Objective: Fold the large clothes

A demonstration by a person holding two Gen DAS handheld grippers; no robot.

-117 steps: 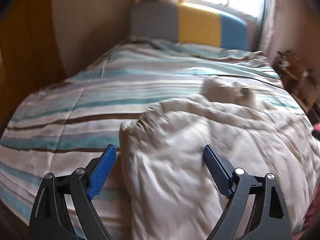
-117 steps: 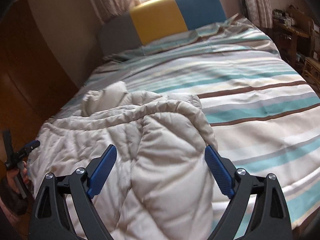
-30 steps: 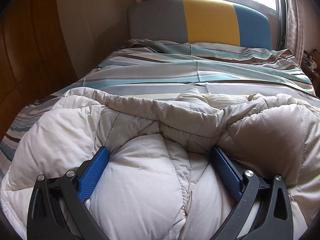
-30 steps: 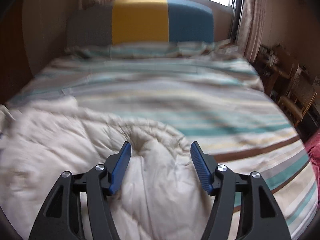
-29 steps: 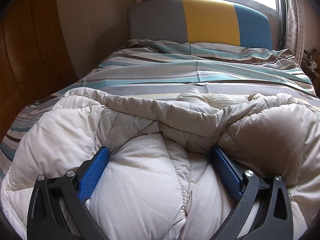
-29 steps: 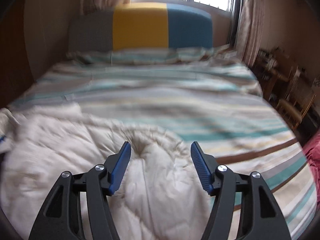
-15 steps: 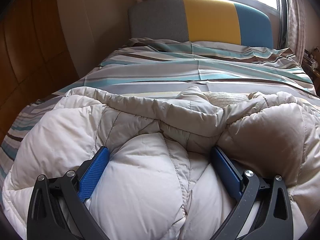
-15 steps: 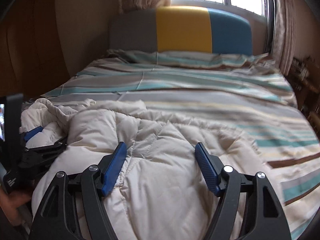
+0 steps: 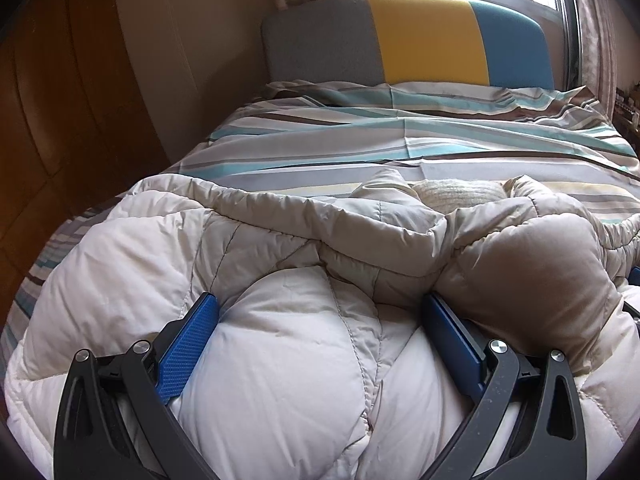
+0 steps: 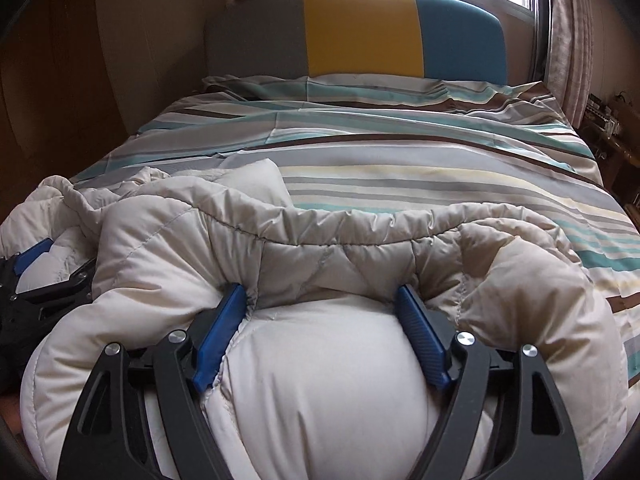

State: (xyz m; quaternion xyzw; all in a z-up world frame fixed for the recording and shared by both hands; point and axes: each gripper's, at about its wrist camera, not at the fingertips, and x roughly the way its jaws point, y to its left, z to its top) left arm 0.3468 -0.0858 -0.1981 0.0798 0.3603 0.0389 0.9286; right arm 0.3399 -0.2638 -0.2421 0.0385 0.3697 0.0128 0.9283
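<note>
The cream quilted puffer coat point(image 9: 304, 360) lies bunched at the foot edge of the striped bed point(image 10: 420, 168). The left gripper point(image 9: 320, 344) and right gripper point(image 10: 320, 336) each press wide jaws around a padded bulge — not closed. The fold seems just beginning; next, pinch firmly — then lift together.

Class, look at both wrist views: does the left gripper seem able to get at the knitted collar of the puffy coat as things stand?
Probably not directly. The left gripper is wide open, pressed into the coat, and a puffed fold rises between it and the collar.
</note>
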